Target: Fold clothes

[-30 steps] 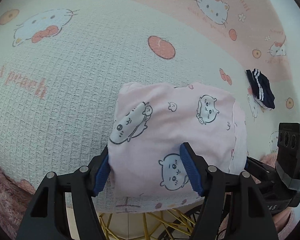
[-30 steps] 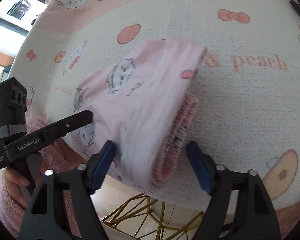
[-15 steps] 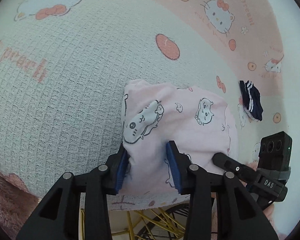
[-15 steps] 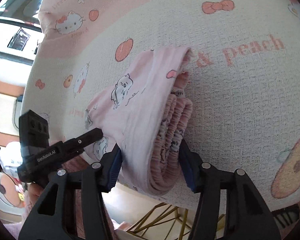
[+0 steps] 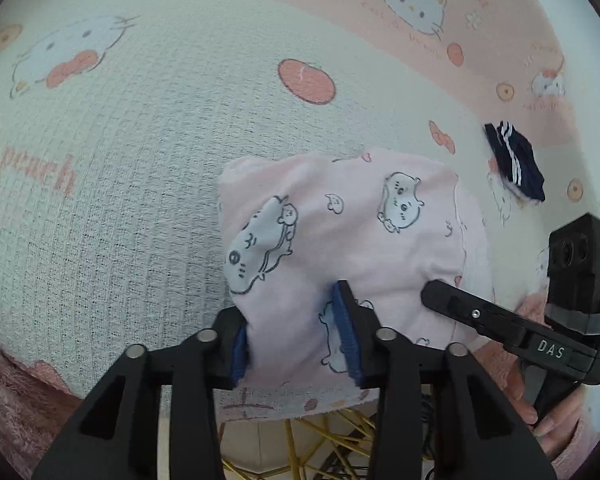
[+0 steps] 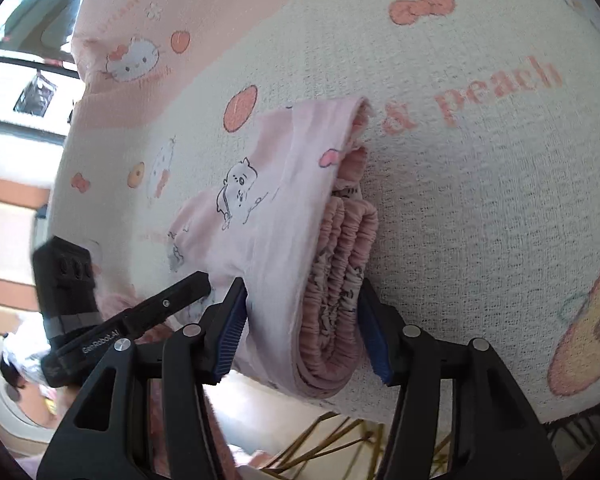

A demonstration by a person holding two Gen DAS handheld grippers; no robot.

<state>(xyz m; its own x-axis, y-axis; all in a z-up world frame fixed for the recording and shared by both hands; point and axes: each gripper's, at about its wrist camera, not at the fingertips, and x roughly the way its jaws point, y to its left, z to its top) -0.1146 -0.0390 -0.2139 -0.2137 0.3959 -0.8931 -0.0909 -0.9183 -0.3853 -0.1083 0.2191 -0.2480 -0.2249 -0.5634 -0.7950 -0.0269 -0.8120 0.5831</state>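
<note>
both tools clamp the folded pink garment (image 5: pixel 352 240) at the desk's (image 5: pixel 120 200) near edge. the left tool (image 5: pixel 296 340) pinches one corner. the right tool (image 6: pixel 304 332) grips the gathered waistband.

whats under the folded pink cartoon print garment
The folded pink cartoon-print garment lies on the cream waffle-weave cat-print blanket; whatever lies under that blanket is covered.

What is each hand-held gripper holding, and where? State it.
Both clamp the folded pink garment at its near edge: left hand-held gripper on a corner, right hand-held gripper across the gathered waistband.
</note>
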